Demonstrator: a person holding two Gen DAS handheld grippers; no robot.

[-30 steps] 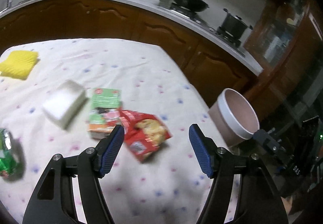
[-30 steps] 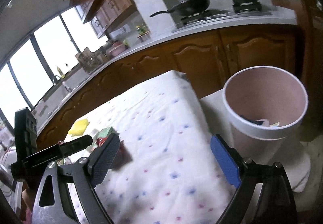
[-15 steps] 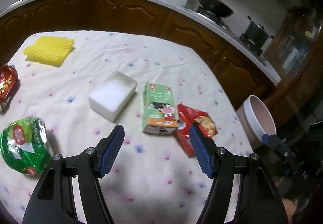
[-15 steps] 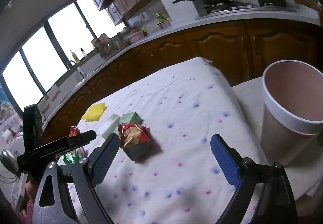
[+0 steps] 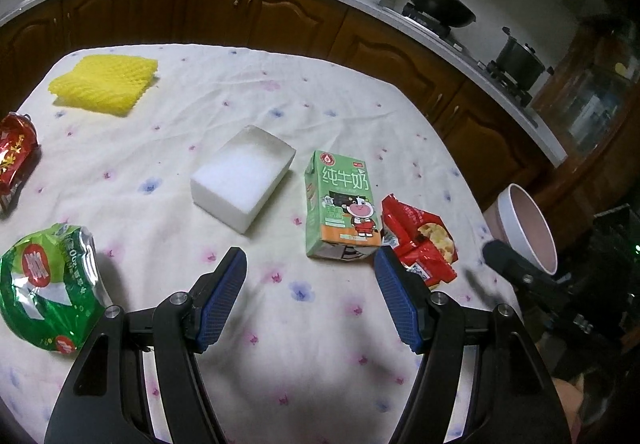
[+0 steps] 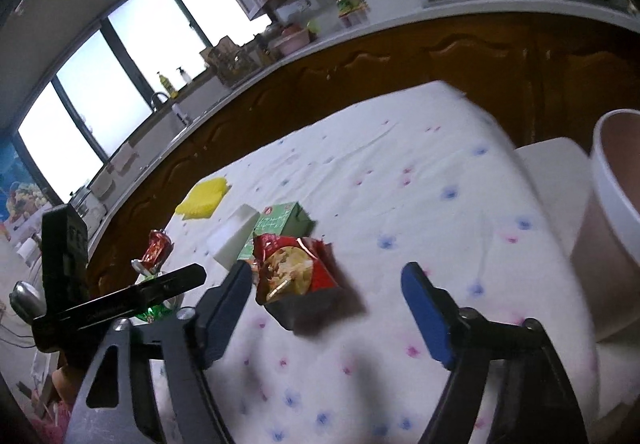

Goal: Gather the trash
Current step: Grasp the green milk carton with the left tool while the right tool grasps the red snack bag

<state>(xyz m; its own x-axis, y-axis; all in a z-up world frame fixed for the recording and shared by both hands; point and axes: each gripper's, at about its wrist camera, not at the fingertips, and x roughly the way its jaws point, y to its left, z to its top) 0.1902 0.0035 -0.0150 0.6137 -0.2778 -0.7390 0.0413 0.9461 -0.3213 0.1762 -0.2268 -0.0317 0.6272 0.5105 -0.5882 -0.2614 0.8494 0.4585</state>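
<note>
On flower-print tablecloth (image 5: 248, 92), left wrist view: left gripper (image 5: 310, 298) hovering, jaws standing apart, nothing between them. Green milk carton (image 5: 342, 206) lying flat just ahead, touching red snack wrapper (image 5: 420, 240) beside it. White foam block (image 5: 244, 176) sitting near carton; yellow foam net (image 5: 106, 84) lying at far corner; green wrapper (image 5: 48, 296) and second red wrapper (image 5: 14, 160) lying at left edge. Pink bin (image 5: 528, 228) standing off table, right.

Right wrist view: right gripper (image 6: 326, 298) hanging above cloth, jaws just been closing, gaping apart, empty. Red snack wrapper (image 6: 294, 268) lying just beyond left finger. Pink bin (image 6: 608, 228) showing at right edge.
</note>
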